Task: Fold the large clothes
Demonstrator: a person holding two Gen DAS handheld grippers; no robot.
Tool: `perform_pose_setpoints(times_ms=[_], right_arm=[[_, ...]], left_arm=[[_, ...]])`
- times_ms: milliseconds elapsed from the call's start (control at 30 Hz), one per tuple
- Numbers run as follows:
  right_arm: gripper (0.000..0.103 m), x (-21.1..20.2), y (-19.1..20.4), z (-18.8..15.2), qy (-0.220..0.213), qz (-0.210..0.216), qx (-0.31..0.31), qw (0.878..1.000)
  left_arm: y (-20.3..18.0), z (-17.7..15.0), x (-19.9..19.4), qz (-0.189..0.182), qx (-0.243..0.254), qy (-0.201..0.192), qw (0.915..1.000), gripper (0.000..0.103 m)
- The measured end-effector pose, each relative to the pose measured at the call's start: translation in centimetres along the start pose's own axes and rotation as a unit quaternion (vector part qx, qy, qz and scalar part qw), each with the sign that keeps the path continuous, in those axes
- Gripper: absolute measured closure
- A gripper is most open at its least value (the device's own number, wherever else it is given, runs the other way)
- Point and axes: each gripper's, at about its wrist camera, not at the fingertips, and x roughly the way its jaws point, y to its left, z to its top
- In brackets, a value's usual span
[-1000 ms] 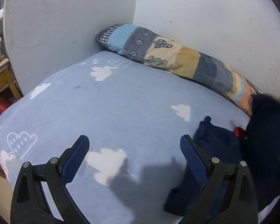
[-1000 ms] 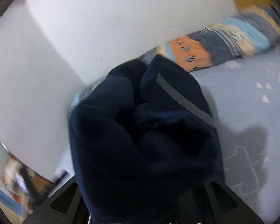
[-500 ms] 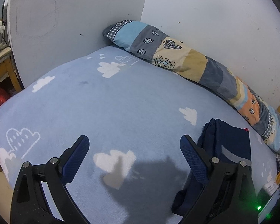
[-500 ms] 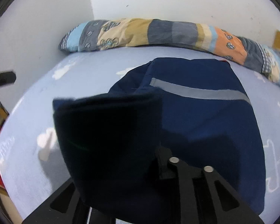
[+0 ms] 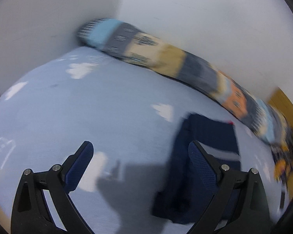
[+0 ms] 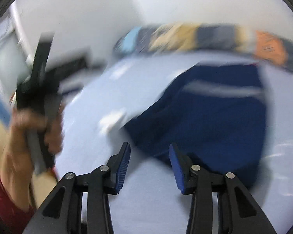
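A pale-blue cloud-print bed (image 5: 111,109) carries a folded navy garment (image 6: 214,113) near the patchwork bolster (image 5: 166,62). It lies just ahead-right of the right gripper (image 6: 149,163), the nearer one, jaws parted and empty. The left gripper (image 5: 140,163) gapes wide, the garment at its right finger.

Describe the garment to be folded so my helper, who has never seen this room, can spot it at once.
Start at the bed with the pale blue cloud-print blanket and follow the long patchwork bolster along the wall. The navy garment lies flat on the blanket just in front of it. It is the only dark item there, crossed by one pale grey stripe.
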Motion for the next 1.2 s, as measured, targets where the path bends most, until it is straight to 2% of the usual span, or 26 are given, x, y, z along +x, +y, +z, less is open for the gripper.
perform_pose_setpoints(times_ms=[67,100,133,200,300,333,400,467,500,567,667,733,767,833,900,967,1033,1100,1200], right_arm=[[0.062,-2.5,-3.0,0.9,-0.036,-0.039,0.031,0.998],[0.069,-3.2,-4.5,1.2,-0.045,-0.057,0.04,0.997],[0.075,-3.4,-5.8,1.3,-0.038,-0.077,0.043,0.995],[0.079,-3.2,-6.9,0.9,-0.024,-0.076,0.044,0.996],[0.081,-1.7,-7.4,-0.5,-0.015,-0.045,0.058,0.997],[0.081,-0.6,-7.4,-1.1,0.0,-0.037,0.058,0.998],[0.081,1.7,-7.6,-2.3,0.035,-0.052,0.047,0.997],[0.08,4.1,-7.8,-4.0,0.078,-0.076,0.029,0.994],[0.081,5.3,-8.0,-4.7,0.098,-0.075,0.026,0.992],[0.082,5.8,-8.6,-5.2,0.096,-0.062,0.035,0.993],[0.083,4.7,-9.6,-4.2,0.097,-0.024,0.083,0.991],[0.08,2.6,-10.4,-2.6,0.069,0.007,0.108,0.992],[0.078,1.7,-10.7,-1.7,0.048,0.008,0.11,0.993],[0.077,0.4,-11.7,1.2,0.007,-0.015,0.108,0.994],[0.075,0.7,-12.9,4.6,-0.006,-0.056,0.097,0.994],[0.075,2.2,-14.0,8.2,-0.009,-0.079,0.085,0.993],[0.074,5.6,-15.4,11.7,0.011,-0.108,0.086,0.99],[0.074,8.7,-16.6,13.5,0.025,-0.123,0.091,0.988],[0.074,13.8,-19.4,13.7,0.079,-0.148,0.123,0.978]], left_arm=[[-2.1,-0.8,0.8,-0.044,0.031,0.023,0.9983,0.004],[-3.4,-1.3,1.2,-0.063,0.049,0.033,0.9963,0.004],[-4.7,-1.9,1.6,-0.077,0.07,0.044,0.9935,0.004],[-6.9,-3.1,2.6,-0.088,0.108,0.063,0.9882,0.004],[-9.0,-4.8,4.7,-0.083,0.146,0.097,0.981,0.004],[-9.3,-5.4,5.6,-0.078,0.153,0.111,0.9788,0.004],[-9.9,-7.0,8.0,-0.042,0.174,0.151,0.9721,0.004],[-9.5,-8.8,10.9,0.025,0.207,0.197,0.958,0.003],[-9.2,-9.2,11.7,0.028,0.206,0.207,0.9559,0.003],[-8.6,-8.5,12.0,0.014,0.172,0.221,0.96,0.002],[-9.0,-7.1,10.8,0.005,0.161,0.19,0.9684,0.003],[-9.6,-6.0,9.7,-0.013,0.152,0.164,0.9747,0.003],[-9.9,-5.7,9.4,-0.019,0.144,0.154,0.9773,0.003],[-10.3,-5.3,9.1,-0.028,0.133,0.144,0.9802,0.003],[-11.1,-5.5,9.2,-0.029,0.132,0.143,0.9805,0.003],[-12.0,-6.1,9.9,-0.024,0.148,0.152,0.977,0.003],[-12.4,-6.5,10.9,-0.008,0.17,0.163,0.9718,0.003],[-12.2,-6.5,11.6,0.01,0.182,0.173,0.9678,0.003],[-11.8,-7.3,12.7,0.036,0.188,0.193,0.9624,0.003]])
